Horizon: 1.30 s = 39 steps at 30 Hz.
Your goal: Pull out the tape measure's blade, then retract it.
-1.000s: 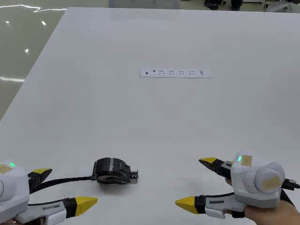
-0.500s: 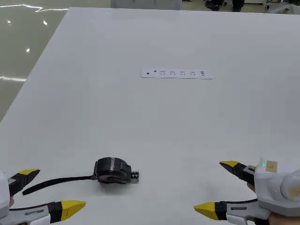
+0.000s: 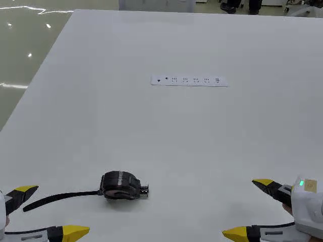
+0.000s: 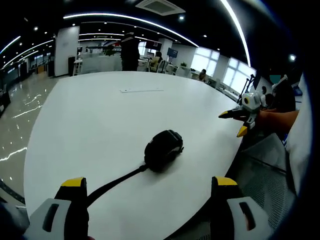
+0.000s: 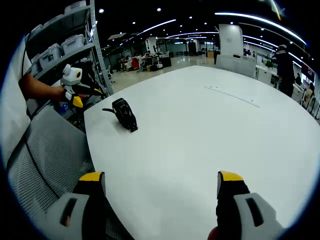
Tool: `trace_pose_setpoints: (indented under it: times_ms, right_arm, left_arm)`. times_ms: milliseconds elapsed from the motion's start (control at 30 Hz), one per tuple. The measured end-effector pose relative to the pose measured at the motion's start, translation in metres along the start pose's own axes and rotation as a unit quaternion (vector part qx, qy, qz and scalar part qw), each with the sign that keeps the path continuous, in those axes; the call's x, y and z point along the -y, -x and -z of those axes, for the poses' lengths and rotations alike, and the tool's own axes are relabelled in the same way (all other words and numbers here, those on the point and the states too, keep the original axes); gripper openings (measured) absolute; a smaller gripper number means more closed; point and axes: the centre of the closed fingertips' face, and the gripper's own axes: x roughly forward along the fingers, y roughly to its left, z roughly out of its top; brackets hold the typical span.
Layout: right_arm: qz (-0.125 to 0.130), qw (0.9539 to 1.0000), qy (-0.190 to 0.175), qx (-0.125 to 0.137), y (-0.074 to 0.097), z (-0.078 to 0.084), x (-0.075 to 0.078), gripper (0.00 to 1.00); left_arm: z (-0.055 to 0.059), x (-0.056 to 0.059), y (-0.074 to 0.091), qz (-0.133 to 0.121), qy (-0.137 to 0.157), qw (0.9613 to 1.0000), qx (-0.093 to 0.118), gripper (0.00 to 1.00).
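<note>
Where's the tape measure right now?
Head view: the tape measure lies on the white table near its front edge, left of centre, just ahead of the left hand-held gripper, strap trailing toward it.

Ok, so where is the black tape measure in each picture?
Head view: the tape measure lies low and left of middle on the white table.
Left gripper view: the tape measure sits near the middle of the picture.
Right gripper view: the tape measure is at upper left, near the table's edge.
Shared landmark: the white power strip, farther along the table in all three views.
</note>
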Motion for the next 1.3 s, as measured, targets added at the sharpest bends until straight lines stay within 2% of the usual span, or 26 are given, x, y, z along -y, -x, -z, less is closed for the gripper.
trace_pose_setpoints:
  times_ms: [733, 1300]
  right_arm:
    - [-0.005, 0.9999, 0.008, -0.009, 0.0036, 0.0054, -0.0031, 0.96]
    - [-0.008, 0.9997, 0.016, -0.016, 0.0037, 0.0083, -0.0044, 0.97]
  left_arm:
    - [0.0028, 0.0020, 0.0001, 0.006, -0.018, 0.9998, -0.011, 1.00]
    - [0.0033, 0.0023, 0.0010, 0.009, -0.024, 0.9996, -0.011, 1.00]
